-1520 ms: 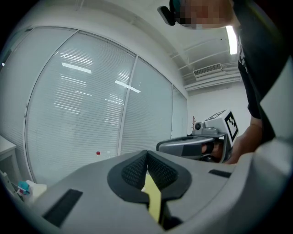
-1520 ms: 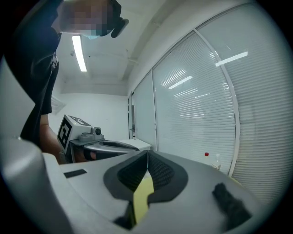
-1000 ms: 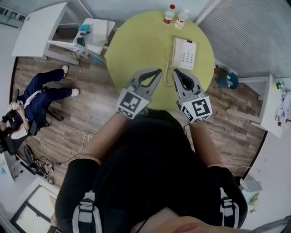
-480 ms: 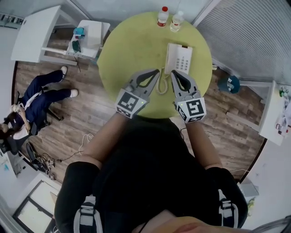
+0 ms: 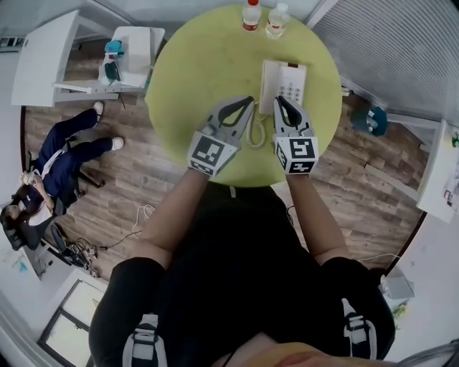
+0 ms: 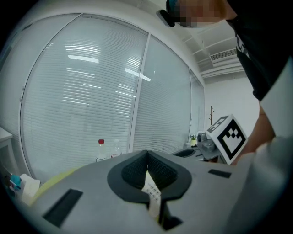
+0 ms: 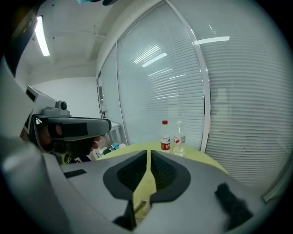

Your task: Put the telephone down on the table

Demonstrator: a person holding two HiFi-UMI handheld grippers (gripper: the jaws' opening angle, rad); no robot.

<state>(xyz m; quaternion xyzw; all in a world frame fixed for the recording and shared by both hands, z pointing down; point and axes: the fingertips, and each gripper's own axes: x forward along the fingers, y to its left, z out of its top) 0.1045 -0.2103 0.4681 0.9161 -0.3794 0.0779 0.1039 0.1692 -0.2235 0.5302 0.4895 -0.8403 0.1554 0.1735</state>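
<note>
Telephone (image 5: 285,80) lies flat on the tabletop (image 5: 201,64), its near edge hidden under the right tongs (image 5: 279,100). Left tongs (image 5: 248,100) hang just left of the telephone. Both tongs are closed, with nothing clamped. The coiled cord (image 5: 254,135) curls just short of the telephone, partly covered. Through the left tongs' slit only a sliver of keypad shows. Two bottles (image 5: 250,14) beyond the telephone are cut off at the top. There's wide bare tabletop left of the telephone, and the rim runs close on its right.

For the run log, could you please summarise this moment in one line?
telephone on table | left gripper shut, empty | right gripper shut, empty
</note>
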